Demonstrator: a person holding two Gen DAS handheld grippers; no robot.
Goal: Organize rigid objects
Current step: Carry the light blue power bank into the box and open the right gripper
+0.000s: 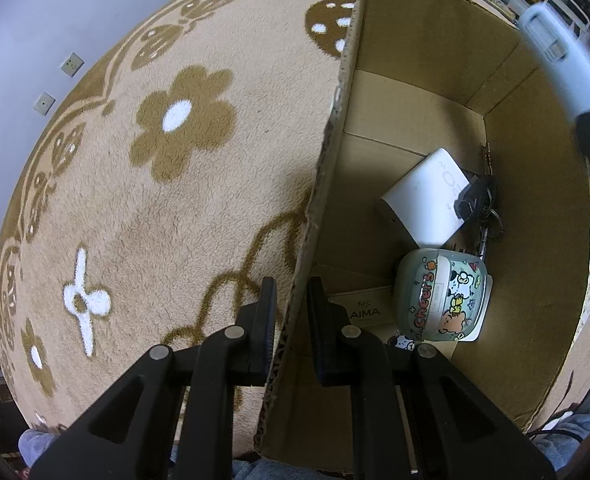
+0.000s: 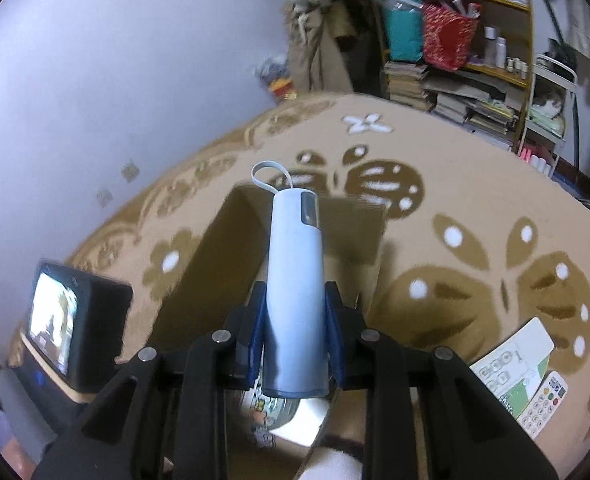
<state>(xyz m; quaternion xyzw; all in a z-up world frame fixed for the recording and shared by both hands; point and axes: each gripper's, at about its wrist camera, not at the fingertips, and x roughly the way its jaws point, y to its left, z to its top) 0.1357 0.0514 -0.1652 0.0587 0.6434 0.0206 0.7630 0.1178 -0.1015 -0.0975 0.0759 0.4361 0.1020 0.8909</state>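
Right gripper (image 2: pixel 293 320) holds a pale blue cylinder (image 2: pixel 293 280), probably a slim flask or portable device, its fingers (image 2: pixel 257 320) clamped on the lower half of the body. The long axis runs straight out along the fingers, with the cap end and its white loop strap (image 2: pixel 269 176) leading. In the left wrist view the same cylinder (image 1: pixel 551 52) shows blurred at the top right, above the far side of the box.

Left gripper (image 1: pixel 291 312) pinches the near wall of the open cardboard box (image 1: pixel 435 40), its fingers closed on the cardboard, one outside and one inside. Judged: it steadies the box.

The box sits on a tan flowered carpet (image 1: pixel 135 200). Inside, near the right wall, lie a white flat device (image 1: pixel 423 196), a set of dark keys (image 1: pixel 479 200) and a cartoon-printed green container (image 1: pixel 439 296). The floor of the box is bare along the left wall and at the far end.

Judged: the cylinder must come down into that bare part, lengthwise along the box, clear of the rim. The right hand is the one placed to do it.

On the carpet to the right, outside the box, lie flat printed cards (image 2: pixel 523 376).
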